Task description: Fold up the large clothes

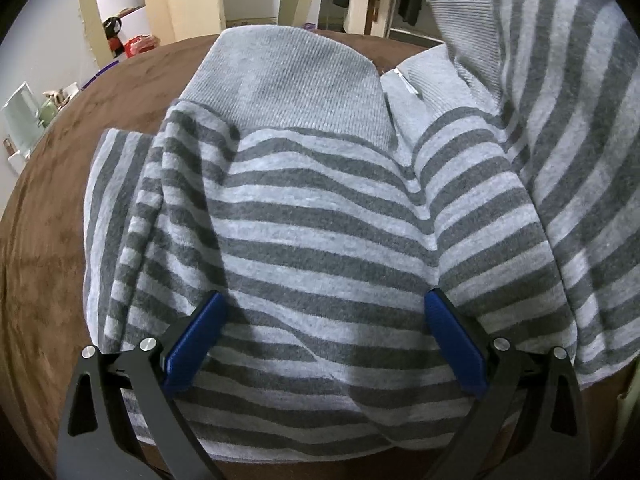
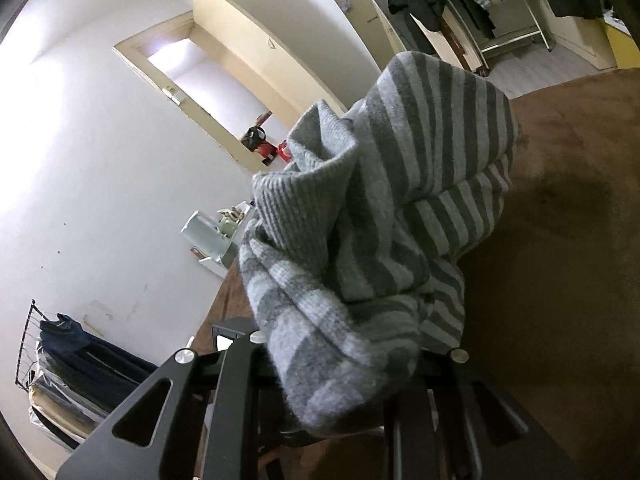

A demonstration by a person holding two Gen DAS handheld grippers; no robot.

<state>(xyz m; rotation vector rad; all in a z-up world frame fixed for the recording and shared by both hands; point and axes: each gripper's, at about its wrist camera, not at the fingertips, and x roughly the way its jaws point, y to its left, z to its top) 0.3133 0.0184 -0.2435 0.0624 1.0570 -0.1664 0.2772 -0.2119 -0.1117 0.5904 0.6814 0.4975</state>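
Blue pads [image 1: 192,344] of the left gripper [image 1: 324,344] are spread wide, released, over the striped sweater [image 1: 320,220] on the brown bed [image 1: 48,240].
Clenched on a sleeve [image 2: 344,344], the right gripper [image 2: 340,384] is raised; folding is judged half done.

A grey striped sweater [image 1: 320,216] lies spread on a brown blanket [image 1: 52,240], its plain ribbed collar [image 1: 296,92] at the far end, while the left gripper [image 1: 324,304] holds its blue pads [image 1: 192,340] wide apart over the near cloth, and a fold rises at upper right.
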